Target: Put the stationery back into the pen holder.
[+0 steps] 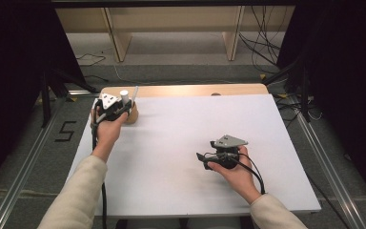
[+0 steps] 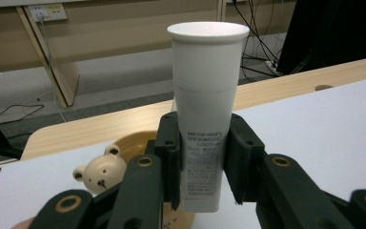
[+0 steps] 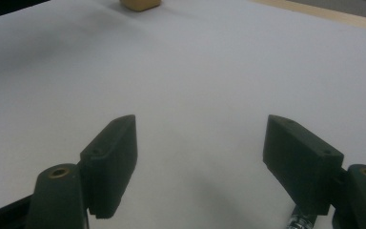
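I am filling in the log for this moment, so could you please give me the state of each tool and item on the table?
Left tool: shut on the white tube, at the table's far left corner.
White tube: upright, cap end up, held between the jaws.
Wooden bowl: upright on the table, just behind the tube.
Bear figure: upright at the bowl's rim.
Right tool: open, nothing between the jaws, low over the white table.

matt white plastic tube (image 2: 205,109), wooden bowl (image 2: 133,145)
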A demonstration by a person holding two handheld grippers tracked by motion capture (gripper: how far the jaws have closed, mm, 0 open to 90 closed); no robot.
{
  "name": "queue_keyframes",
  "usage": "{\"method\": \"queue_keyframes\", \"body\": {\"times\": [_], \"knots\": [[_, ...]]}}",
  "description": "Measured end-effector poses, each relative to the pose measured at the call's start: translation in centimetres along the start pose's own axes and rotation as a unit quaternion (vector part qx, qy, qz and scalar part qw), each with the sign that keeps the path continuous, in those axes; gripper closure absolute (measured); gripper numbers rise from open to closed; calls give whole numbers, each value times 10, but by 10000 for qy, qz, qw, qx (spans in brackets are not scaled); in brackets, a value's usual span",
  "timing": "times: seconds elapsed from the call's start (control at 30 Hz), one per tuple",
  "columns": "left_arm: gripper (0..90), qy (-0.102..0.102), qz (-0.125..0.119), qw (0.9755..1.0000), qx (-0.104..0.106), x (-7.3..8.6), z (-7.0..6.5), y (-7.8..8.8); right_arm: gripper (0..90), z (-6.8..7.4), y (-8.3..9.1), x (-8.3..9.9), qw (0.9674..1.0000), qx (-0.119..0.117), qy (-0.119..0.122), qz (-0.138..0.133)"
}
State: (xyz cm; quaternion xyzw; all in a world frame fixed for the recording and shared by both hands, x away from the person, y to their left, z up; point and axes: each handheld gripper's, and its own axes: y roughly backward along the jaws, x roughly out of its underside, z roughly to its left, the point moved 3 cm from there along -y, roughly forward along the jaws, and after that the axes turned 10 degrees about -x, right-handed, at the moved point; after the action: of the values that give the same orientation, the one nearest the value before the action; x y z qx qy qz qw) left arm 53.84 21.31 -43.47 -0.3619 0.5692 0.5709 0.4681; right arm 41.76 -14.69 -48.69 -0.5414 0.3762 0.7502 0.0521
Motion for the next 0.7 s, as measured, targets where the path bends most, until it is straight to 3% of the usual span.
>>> {"method": "queue_keyframes", "body": {"times": [0.37,0.7], "knots": [[699,-26,8,9998,-180,6,4,-22,279,0,0,1,10000,-30,-10,25],[699,-44,45,9996,-264,11,7,-32,279,0,-1,1,10000,-47,-19,36]]}}
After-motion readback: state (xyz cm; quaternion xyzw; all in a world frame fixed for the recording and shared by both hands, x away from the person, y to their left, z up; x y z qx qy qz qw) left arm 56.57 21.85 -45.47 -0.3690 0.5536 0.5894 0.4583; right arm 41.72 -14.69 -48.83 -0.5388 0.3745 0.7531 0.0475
